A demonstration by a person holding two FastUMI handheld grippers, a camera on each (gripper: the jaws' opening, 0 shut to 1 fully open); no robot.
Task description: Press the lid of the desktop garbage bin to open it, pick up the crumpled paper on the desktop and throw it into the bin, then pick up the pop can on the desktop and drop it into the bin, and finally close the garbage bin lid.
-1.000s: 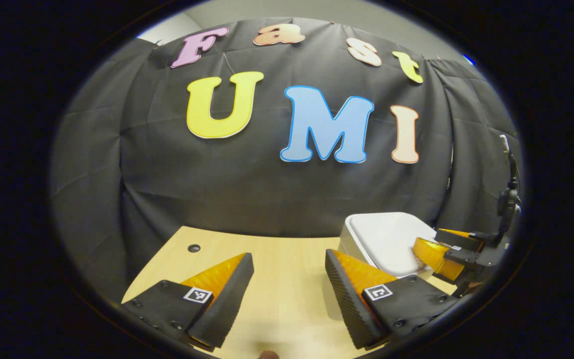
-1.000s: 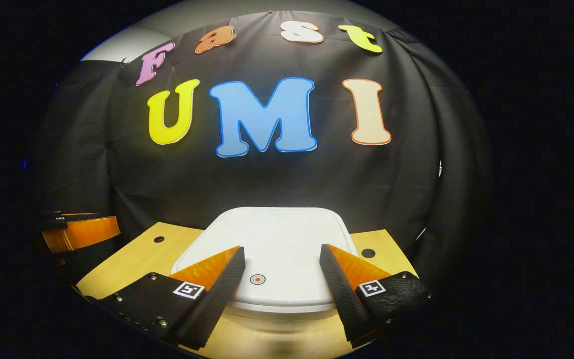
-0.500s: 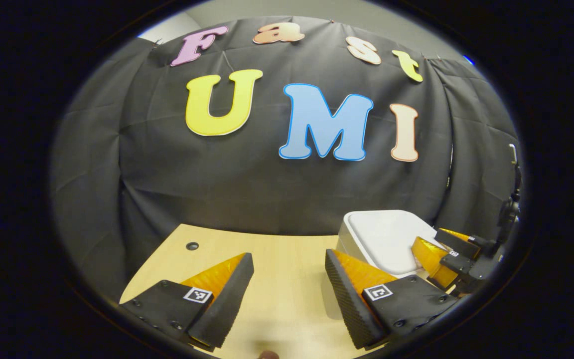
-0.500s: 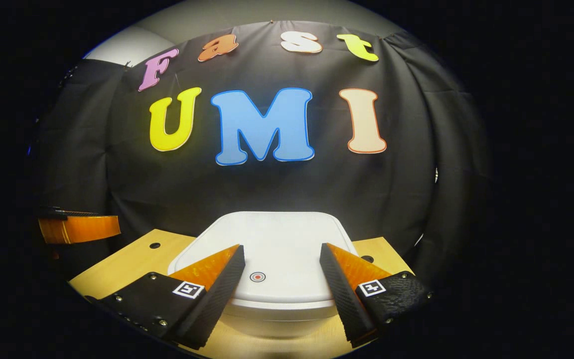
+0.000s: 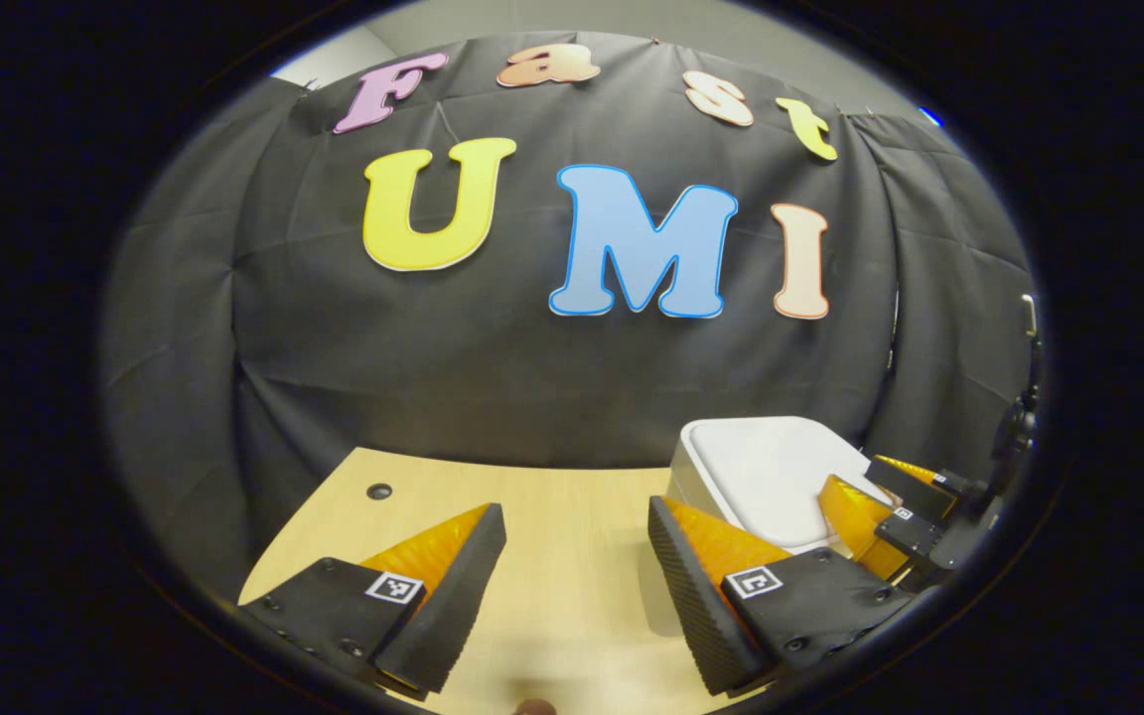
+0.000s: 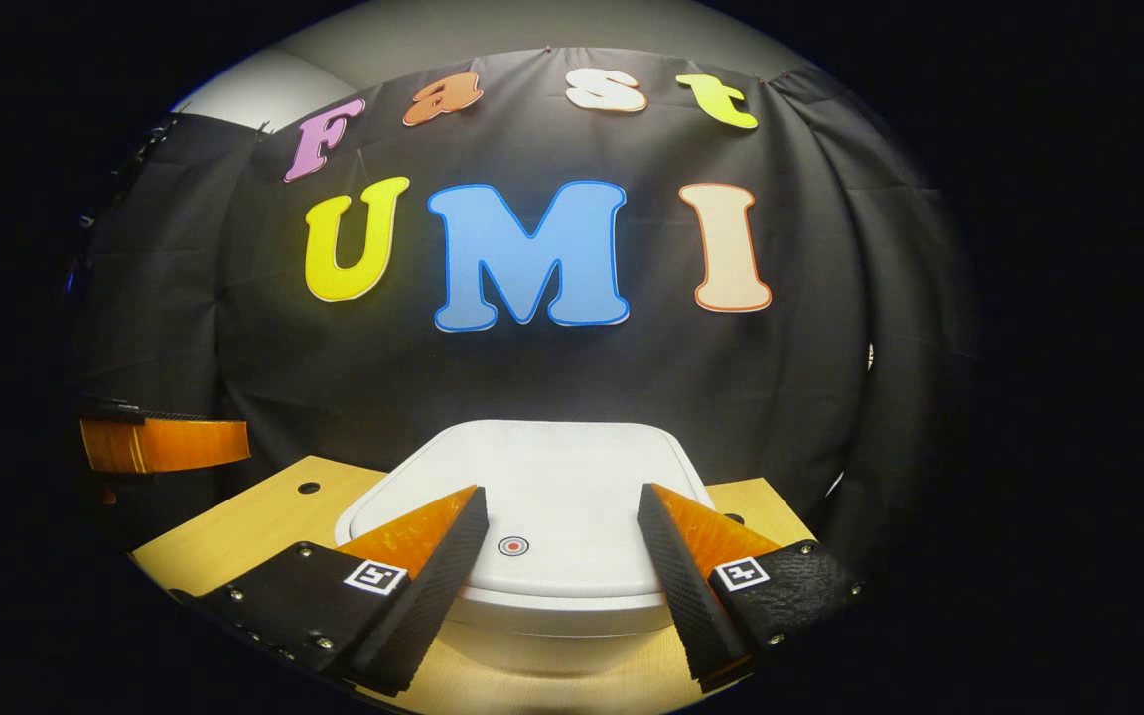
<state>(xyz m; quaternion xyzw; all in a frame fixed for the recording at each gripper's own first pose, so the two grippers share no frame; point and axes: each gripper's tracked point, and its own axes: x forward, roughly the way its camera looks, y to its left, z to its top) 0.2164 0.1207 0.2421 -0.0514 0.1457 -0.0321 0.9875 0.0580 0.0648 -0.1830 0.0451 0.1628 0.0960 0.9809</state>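
A white desktop bin [image 6: 552,616] with its flat lid [image 6: 542,497] down stands on the wooden desk. A small round button mark [image 6: 513,546] sits near the lid's front edge. My right gripper [image 6: 560,541] is open, its fingers straddling that front edge just above the lid. In the left gripper view the same bin [image 5: 761,477] is at the right, with the right gripper [image 5: 875,501] over its near side. My left gripper [image 5: 572,556] is open over bare desk, left of the bin, with nothing between its fingers.
The light wooden desk [image 5: 552,497] has a small cable hole [image 5: 379,491] at its back left and another [image 6: 309,488] left of the bin. Black cloth walls close the back and sides. One finger of the left gripper [image 6: 165,444] shows at the far left.
The right gripper has dropped and tilted a little, so the bin lid sits lower in its view. The left gripper has barely moved. Both stay open.
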